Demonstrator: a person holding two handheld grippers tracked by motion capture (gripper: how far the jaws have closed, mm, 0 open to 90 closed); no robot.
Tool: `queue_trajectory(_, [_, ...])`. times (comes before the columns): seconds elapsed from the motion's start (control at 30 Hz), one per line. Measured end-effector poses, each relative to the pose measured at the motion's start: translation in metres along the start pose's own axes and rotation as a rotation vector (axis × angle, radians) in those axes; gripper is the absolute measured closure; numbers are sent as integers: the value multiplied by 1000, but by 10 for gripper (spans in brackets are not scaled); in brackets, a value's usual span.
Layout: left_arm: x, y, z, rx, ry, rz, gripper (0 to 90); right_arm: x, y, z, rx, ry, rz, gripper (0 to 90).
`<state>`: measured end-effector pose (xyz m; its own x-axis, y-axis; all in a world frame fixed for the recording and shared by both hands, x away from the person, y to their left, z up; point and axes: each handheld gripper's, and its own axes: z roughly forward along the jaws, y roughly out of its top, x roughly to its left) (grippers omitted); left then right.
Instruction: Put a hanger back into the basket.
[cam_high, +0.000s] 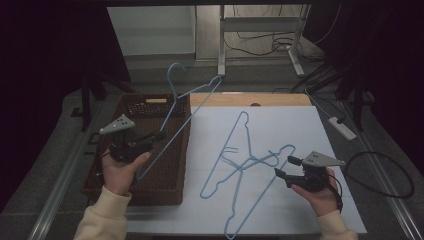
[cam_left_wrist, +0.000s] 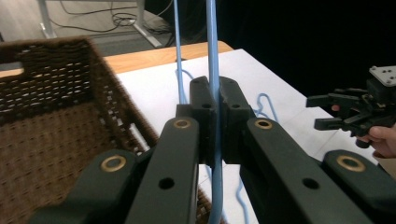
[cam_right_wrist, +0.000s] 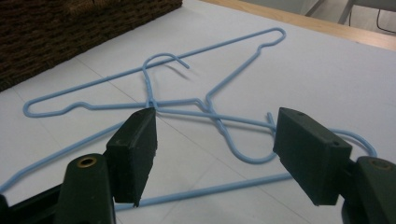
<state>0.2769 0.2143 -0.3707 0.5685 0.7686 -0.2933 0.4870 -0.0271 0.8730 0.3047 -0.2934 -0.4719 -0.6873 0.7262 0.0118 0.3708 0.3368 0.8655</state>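
One thin blue wire hanger (cam_high: 181, 111) we clamped in the left gripper (cam_high: 161, 134) over the brown wicker basket (cam_high: 150, 106); two hangers (cam_high: 248, 161) lay on the worktop (cam_high: 295, 130), right gripper (cam_high: 285, 167) apart.

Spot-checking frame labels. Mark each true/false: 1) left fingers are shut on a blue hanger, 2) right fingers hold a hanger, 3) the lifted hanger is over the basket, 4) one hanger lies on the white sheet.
1) True: the left gripper is clamped on the lifted blue hanger.
2) False: the right gripper is open, with nothing gripped.
3) True: it hangs above the brown wicker basket.
4) False: two tangled hangers lie on the white sheet.
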Motion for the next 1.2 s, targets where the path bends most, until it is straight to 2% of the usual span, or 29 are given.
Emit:
queue_trajectory(0.13, [10, -4, -9, -5, 5, -7, 859, -5, -6, -2, 10, -34, 10, 305])
queue_trajectory(0.23, [21, -8, -18, -1, 19, -23, 859, -8, -9, -3, 15, -42, 22, 305])
queue_trajectory(0.5, [41, -12, -32, 8, 64, -21, 859, -10, -11, -2, 23, -37, 22, 303])
queue_trajectory(0.97, [78, -19, -45, 17, 109, -19, 859, -8, -11, 2, 37, -31, 18, 302])
queue_trajectory(1.07, [84, -21, -46, 29, 107, -8, 859, -8, -11, 2, 37, -32, 19, 302])
queue_trajectory(1.13, [89, -22, -44, 55, 103, 5, 859, -9, -11, 2, 39, -33, 20, 302])
queue_trajectory(1.2, [93, -24, -42, 73, 105, 1, 859, -9, -12, 3, 40, -33, 20, 302])
